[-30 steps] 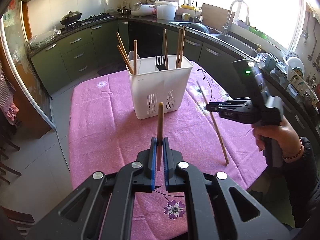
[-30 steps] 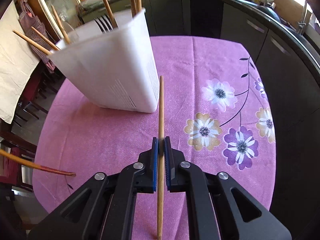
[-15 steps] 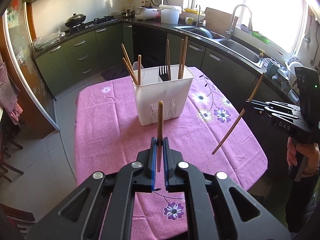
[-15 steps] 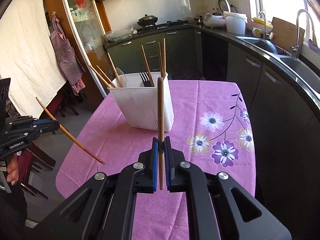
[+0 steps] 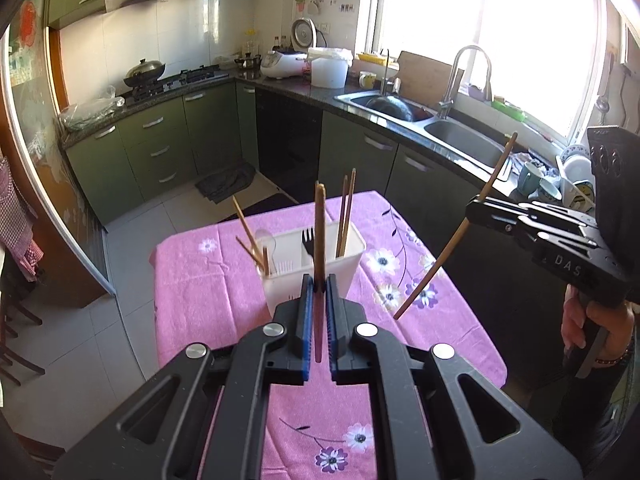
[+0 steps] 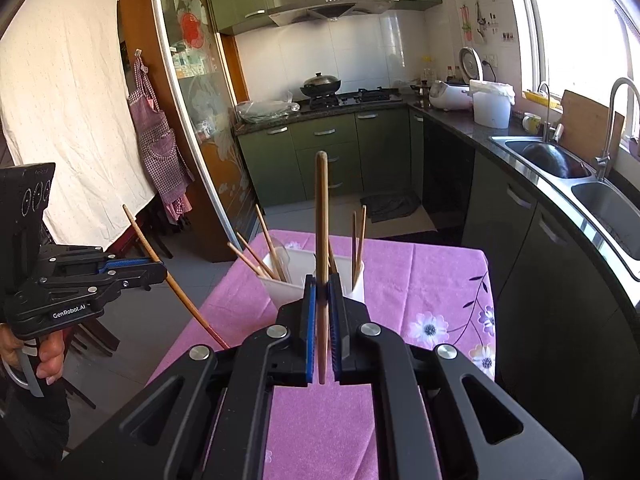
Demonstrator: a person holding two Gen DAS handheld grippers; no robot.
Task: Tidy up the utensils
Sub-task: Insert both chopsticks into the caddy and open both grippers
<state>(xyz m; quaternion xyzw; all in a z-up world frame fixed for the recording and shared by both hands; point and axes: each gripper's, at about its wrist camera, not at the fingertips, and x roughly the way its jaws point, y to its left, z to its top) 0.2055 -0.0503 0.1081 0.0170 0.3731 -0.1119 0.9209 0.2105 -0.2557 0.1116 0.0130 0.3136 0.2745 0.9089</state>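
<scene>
Your left gripper (image 5: pixel 316 286) and right gripper (image 6: pixel 322 286) each clamp a chopstick (image 5: pixel 319 236), raised; next, lower both into the white caddy (image 5: pixel 352 258) at twelve o'clock.

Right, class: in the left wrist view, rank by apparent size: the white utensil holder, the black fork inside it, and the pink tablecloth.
1. Pink tablecloth, by far the largest.
2. White utensil holder, partly hidden behind the left gripper.
3. Black fork, smallest; only its head shows above the rim.
All three lie at similar distances, so the order is safe.
</scene>
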